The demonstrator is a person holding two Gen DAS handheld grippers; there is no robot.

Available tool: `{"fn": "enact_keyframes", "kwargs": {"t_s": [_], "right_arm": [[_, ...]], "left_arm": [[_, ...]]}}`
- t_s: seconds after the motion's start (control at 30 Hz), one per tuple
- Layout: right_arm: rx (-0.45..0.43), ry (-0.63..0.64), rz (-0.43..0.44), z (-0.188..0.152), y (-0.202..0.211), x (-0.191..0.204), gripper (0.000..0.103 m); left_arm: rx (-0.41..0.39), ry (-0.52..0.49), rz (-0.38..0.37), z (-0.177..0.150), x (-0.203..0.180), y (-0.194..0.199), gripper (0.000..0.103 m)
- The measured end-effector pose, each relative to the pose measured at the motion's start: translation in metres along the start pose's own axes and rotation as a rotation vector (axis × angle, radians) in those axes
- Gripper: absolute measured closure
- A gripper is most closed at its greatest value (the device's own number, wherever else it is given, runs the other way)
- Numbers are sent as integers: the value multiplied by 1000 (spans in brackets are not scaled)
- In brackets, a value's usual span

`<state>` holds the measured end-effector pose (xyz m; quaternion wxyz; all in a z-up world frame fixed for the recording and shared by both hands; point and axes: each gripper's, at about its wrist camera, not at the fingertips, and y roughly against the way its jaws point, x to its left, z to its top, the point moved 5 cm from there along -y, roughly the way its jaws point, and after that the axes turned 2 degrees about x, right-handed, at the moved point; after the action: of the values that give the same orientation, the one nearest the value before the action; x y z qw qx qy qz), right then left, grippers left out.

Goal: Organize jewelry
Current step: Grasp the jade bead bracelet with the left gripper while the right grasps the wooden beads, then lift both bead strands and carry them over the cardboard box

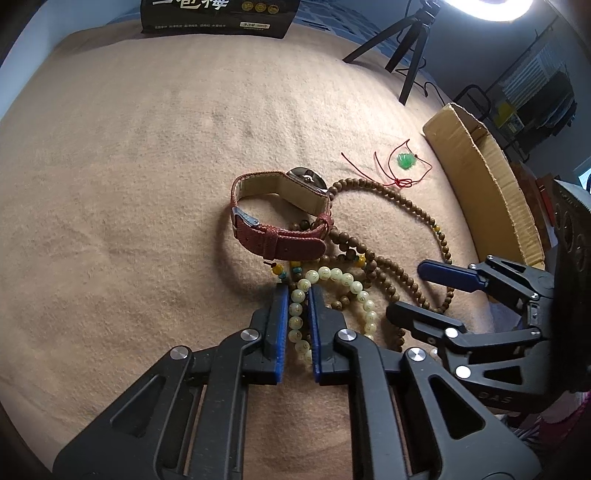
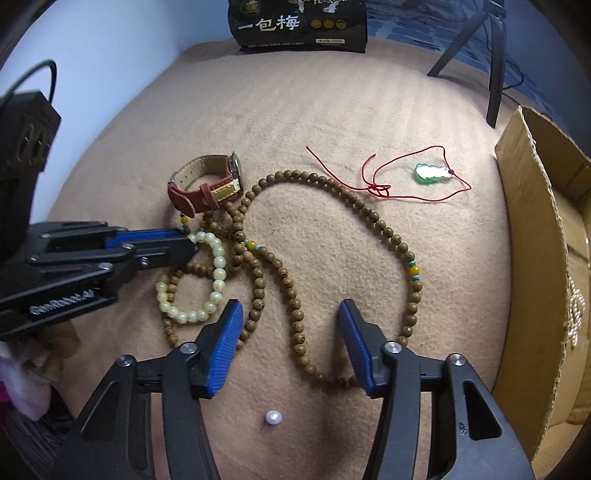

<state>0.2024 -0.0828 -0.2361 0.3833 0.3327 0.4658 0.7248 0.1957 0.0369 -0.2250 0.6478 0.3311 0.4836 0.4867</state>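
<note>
Pale bead bracelet pinched between left gripper fingers, right gripper spread

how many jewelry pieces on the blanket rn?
5: watch far left, pale bead bracelet in left gripper, long wooden bead strand centre, jade pendant far right, loose pearl nearest.

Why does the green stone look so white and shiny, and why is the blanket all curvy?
Right wrist view: glare whitens the green pendant. Left wrist view: a bright ring light glows at the top, and there the pendant looks plain green. Both views: the fisheye lens bends the blanket edges.
</note>
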Motion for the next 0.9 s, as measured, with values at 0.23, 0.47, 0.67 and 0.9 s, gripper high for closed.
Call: {"fn": "enact_keyframes", "kwargs": {"t_s": [0.23,0.47,0.67,0.9], "right_arm": [[-7,30,-43,-1,-3,4,89],[-27,9,-19,-2,0,5,98],[-69,-1,-16,2,15,2,98],[-155,0,-22,5,49,6,98]], "left_arm": [[-30,14,-13,1,1,12,98],[-60,18,-36,4,-4,32,98],[-116,2,-39,10,-11,53,98],[-150,-2,-44,14,-18,65,98]]}}
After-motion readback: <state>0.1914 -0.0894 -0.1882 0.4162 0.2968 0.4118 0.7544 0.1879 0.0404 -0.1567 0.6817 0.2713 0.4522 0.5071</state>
